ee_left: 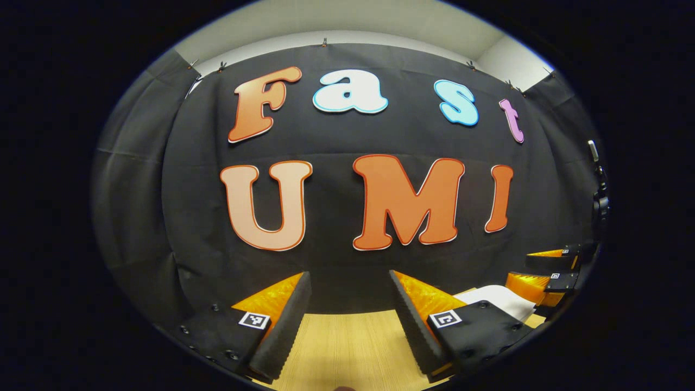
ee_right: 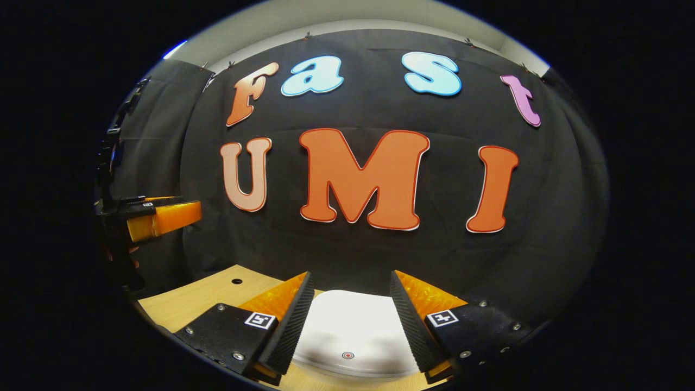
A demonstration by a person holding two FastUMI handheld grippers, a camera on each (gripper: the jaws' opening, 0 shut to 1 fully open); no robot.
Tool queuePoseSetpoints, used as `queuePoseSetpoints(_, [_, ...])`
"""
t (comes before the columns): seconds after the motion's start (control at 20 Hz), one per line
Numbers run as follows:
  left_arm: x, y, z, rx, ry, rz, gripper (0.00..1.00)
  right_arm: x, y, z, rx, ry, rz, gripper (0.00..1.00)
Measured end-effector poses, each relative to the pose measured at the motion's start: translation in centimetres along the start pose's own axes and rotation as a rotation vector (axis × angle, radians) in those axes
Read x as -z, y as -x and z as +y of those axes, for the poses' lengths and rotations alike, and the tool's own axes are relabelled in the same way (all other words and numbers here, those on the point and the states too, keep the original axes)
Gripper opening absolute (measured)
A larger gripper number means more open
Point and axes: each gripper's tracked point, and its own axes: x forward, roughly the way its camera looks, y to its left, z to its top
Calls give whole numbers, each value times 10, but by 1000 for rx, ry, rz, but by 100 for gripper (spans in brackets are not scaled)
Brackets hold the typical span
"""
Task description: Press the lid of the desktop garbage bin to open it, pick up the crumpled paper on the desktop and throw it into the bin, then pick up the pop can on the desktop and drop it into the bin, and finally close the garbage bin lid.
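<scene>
At the bottom of the right gripper view, the right gripper [ee_right: 350, 326] stands wide, its two ribbed fingers [ee_right: 290, 326] flanking one smooth, rounded white bin lid [ee_right: 353, 331] bearing one small red ring mark [ee_right: 348, 355]. At the bottom of the left gripper view, the left gripper [ee_left: 347, 320] stands wide over the pale wood-grain tabletop [ee_left: 347, 347], with the lid at lower right.

Desktop [ee_left: 347, 342]: pale yellow-tan wood, fine straight grain; one small dark round hole [ee_right: 237, 281] in the right gripper view.
Garbage bin lid [ee_right: 353, 326]: plain white, soft grey shading, with a small red ring mark [ee_right: 348, 355] near its front edge.
Booth wall [ee_left: 336, 271]: black cloth.
Upper wall [ee_left: 347, 19]: off-white to light grey.
</scene>
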Motion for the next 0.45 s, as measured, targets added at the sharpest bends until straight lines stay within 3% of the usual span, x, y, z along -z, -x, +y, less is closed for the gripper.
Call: queuePoseSetpoints(0.45, [-2, 16, 12, -1, -36, -36, 89, -12, 10, 5, 31, 19, -39, 87])
